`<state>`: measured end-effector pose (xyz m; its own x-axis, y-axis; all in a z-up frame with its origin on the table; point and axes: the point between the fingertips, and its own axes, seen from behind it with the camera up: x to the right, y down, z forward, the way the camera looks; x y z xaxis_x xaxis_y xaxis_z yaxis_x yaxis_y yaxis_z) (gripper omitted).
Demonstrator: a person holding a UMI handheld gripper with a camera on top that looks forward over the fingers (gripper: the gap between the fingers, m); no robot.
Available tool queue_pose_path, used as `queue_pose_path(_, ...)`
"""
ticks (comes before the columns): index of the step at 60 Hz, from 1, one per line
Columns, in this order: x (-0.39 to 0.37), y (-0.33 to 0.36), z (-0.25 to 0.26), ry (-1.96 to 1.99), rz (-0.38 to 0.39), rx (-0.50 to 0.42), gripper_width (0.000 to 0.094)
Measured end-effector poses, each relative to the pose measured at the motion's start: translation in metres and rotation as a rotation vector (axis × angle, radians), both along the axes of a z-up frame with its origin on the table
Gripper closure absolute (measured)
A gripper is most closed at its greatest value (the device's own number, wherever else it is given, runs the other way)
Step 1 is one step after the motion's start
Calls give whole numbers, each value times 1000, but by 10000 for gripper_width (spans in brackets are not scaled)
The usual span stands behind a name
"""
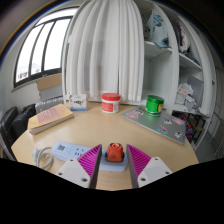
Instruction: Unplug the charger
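Observation:
An orange charger is plugged into a white power strip that lies on the wooden table. My gripper is open. Its two pink-padded fingers stand on either side of the charger with a gap at each side. The charger stands between the fingertips, upright on the strip. A white cable loops from the strip's left end.
Beyond the fingers on the table are a red-lidded jar, a green cup on a tray, a small box and a book to the left. Curtains, a window and shelves stand behind.

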<state>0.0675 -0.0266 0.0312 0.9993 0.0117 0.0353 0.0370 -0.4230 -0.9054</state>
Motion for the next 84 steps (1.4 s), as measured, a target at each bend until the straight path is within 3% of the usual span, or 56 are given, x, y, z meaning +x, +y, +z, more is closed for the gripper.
queue_pose_path(2, 2, 3, -2, -3, 4, 8, 634)
queue_pose_path(13, 0, 6, -1, 19, 7, 19, 786)
queue_pose_path(22, -1, 4, 10, 53, 9, 6, 797)
queue_pose_path(26, 1, 2, 85, 56, 21, 189, 798)
queue_pose_path(30, 10, 0, 114, 26, 1, 219, 799)
queue_pose_path(34, 7, -7, 115, 82, 33, 206, 799)
queue_pose_path(43, 38, -10, 82, 51, -13, 149, 799)
queue_pose_path(57, 82, -26, -4, 52, -81, -42, 795)
queue_pose_path(66, 105, -29, -32, -3, -132, -139, 735)
queue_pose_path(75, 104, -23, -33, 8, -113, -149, 619)
queue_pose_path(78, 102, -24, -33, 16, -101, -153, 459)
queue_pose_path(82, 101, -25, -29, 25, -90, -144, 76)
queue_pose_path(84, 101, -26, -26, 26, -84, -132, 118)
